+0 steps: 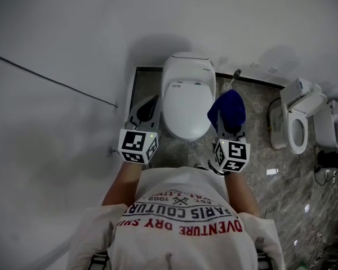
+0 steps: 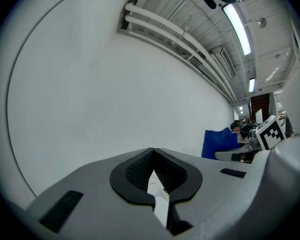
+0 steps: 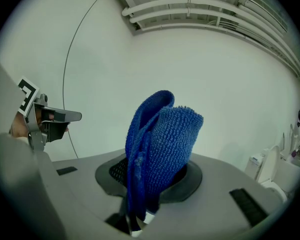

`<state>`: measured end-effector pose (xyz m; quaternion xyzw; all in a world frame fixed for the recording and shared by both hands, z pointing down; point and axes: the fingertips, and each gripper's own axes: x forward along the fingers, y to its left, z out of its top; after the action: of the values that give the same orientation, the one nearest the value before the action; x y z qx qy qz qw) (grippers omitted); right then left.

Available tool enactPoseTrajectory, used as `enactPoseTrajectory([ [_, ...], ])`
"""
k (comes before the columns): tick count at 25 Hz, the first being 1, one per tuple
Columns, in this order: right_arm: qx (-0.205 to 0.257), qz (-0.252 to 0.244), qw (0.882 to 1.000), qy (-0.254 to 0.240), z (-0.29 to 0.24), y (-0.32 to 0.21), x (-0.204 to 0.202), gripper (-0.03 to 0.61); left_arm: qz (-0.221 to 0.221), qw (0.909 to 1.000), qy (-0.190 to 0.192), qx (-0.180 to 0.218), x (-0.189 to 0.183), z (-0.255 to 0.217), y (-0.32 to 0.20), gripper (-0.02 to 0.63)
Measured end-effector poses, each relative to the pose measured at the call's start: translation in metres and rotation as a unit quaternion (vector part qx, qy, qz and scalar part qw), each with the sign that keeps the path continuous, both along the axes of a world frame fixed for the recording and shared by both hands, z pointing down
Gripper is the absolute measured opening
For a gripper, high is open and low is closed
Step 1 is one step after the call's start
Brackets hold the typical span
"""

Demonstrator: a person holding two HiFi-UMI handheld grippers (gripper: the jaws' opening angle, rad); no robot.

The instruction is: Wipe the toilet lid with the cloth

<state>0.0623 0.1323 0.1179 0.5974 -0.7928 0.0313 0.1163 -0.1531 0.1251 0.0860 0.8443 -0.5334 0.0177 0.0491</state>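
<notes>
- The right gripper [image 1: 229, 131] is clenched on the cloth [image 1: 227, 110]. The blue, nubbly cloth is folded over and stands up out of the jaws, with most of it loose above and ahead of the jaw tips.
- The left gripper [image 1: 146, 108] is clenched too, with its jaws pressed together and nothing between them. It has no hold on the toilet or the cloth.
- The toilet lid [image 1: 186, 108] is down. It lies between the two grippers, just to the left of the right gripper and just to the right of the left one.
- In the head view the cloth hangs beside the lid's right edge and over the floor [image 1: 259, 106], not over the lid. I see no contact between cloth and lid.
- The step in hand looks like the approach: the cloth is gripped and carried to the toilet, and the wiping seems not to have begun.
- The next move calls for the right gripper to go to its left and down until the loose fold lies flat on the lid.
- The gripper likely needs to tip forward, so that the soft cloth presses on the lid and not the hard jaw tips.
- The clamp should remain tight, since a dragged cloth will tug against the jaws.
- The left gripper need only keep out of the wiping path.
- Other toilets [image 1: 297, 122] stand well off to the right gripper's right and are not the target.
</notes>
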Motion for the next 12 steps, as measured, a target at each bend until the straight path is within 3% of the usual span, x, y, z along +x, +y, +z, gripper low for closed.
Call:
enactPoseTrajectory([
  [12, -0.018, 0.010, 1.000, -0.002, 0.010, 0.008, -0.012, 0.100, 0.006, 0.9999, -0.004, -0.015, -0.011, 0.007, 0.001, 0.005],
])
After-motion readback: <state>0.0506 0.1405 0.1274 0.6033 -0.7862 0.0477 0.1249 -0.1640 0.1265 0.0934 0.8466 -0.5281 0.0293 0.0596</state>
